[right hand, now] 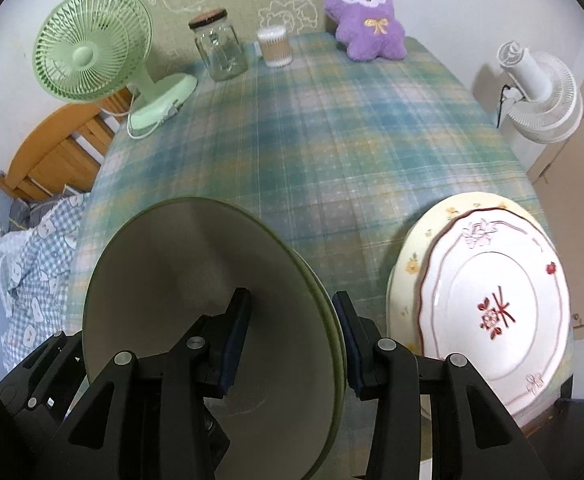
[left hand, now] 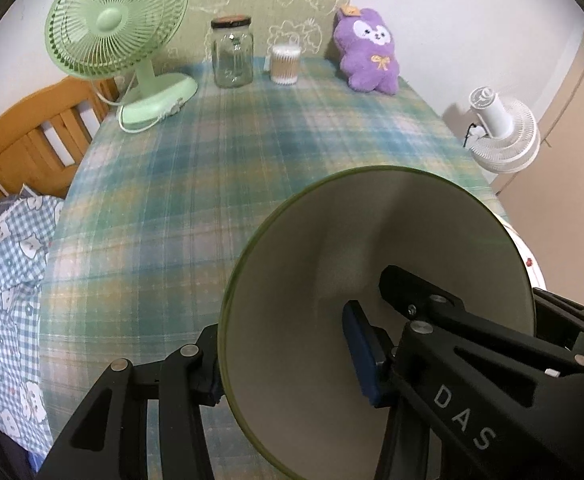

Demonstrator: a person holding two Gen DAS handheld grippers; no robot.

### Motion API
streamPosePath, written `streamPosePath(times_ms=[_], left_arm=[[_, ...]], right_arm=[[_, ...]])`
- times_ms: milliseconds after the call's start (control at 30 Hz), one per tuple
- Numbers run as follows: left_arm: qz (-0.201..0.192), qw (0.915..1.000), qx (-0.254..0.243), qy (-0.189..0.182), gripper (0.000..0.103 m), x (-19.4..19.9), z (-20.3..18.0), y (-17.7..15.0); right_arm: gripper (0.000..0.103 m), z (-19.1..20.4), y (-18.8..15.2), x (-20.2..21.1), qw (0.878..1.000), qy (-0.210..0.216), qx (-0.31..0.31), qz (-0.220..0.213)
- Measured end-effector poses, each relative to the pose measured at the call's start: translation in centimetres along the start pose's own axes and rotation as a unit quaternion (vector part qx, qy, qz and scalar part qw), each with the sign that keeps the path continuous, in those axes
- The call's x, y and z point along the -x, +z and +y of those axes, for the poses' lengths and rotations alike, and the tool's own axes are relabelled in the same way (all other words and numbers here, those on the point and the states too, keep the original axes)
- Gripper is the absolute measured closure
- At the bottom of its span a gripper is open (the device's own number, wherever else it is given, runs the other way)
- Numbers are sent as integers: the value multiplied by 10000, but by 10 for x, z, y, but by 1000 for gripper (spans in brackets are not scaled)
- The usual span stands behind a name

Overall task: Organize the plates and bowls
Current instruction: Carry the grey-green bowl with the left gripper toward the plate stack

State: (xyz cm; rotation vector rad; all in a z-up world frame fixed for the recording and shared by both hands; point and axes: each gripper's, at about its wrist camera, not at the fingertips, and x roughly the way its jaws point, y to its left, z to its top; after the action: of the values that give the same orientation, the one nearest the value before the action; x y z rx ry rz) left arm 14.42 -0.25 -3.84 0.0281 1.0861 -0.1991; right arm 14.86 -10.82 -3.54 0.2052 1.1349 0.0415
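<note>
Green fan (left hand: 115, 20), glass jar (left hand: 231, 54), purple plush (left hand: 370, 52) behind green-rimmed plate (left hand: 352, 280)

A plaid-clothed tabletop (left hand: 251, 168) stands against a white wall (left hand: 432, 12), with a green patterned panel (left hand: 259, 0) behind it. Left of the tabletop is a wooden bed headboard (left hand: 31, 136); right of it, a white fan (right hand: 540, 96).

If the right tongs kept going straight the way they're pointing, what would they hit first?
Probably the plaid tablecloth just beyond the green plate that the right tongs are gripping; depth is unclear.
</note>
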Motion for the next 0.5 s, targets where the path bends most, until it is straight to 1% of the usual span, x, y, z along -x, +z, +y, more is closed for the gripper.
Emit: streamPosePath(times_ms=[267, 500], left_arm=[[-131, 9998, -121, 22, 54, 17, -16, 5], [-200, 9997, -86, 76, 54, 23, -41, 14]], right_arm=[[57, -9, 2, 22, 9998, -29, -100, -171], [57, -32, 7, 36, 9996, 7, -39, -274]])
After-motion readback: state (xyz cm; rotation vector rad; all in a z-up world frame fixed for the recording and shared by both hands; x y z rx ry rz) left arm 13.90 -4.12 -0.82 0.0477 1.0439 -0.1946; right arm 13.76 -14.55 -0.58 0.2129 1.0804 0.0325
